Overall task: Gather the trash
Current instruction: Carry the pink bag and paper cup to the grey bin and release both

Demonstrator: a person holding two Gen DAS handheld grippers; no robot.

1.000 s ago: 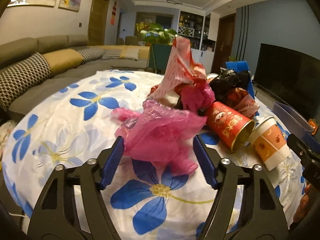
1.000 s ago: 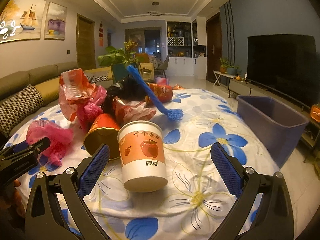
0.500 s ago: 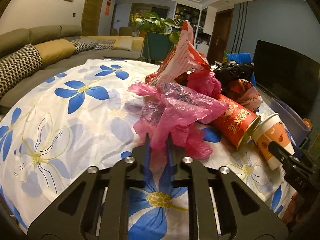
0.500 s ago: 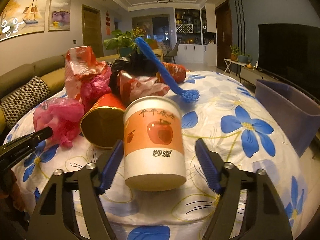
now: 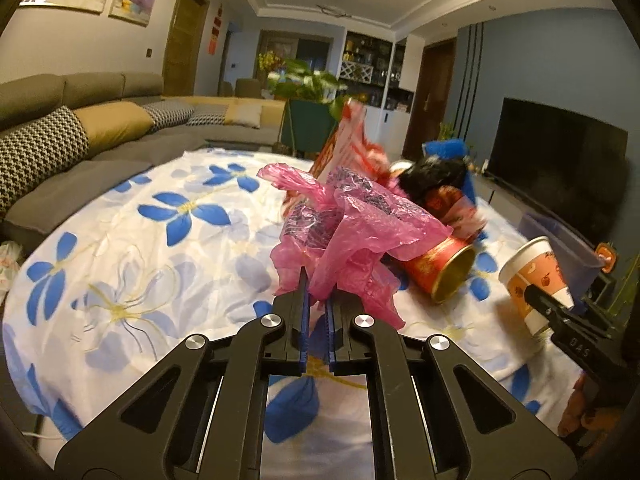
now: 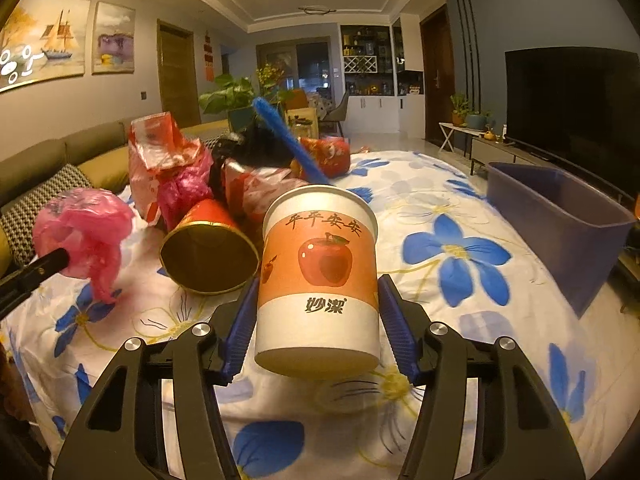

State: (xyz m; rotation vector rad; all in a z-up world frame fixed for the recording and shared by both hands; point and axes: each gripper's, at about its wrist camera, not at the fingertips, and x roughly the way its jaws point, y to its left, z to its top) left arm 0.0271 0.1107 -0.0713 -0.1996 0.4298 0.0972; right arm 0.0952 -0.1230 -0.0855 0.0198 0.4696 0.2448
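At lower centre of both wrist views, my left gripper (image 5: 316, 300) pinches the crumpled pink plastic bag (image 5: 352, 232) and my right gripper (image 6: 316, 312) clamps the orange paper cup (image 6: 318, 276), but the flimsy film could slip free, or the cup buckle.

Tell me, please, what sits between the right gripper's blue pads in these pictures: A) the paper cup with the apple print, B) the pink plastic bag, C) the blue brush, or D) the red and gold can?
A: the right gripper clasps the paper cup, a blue pad on each side.
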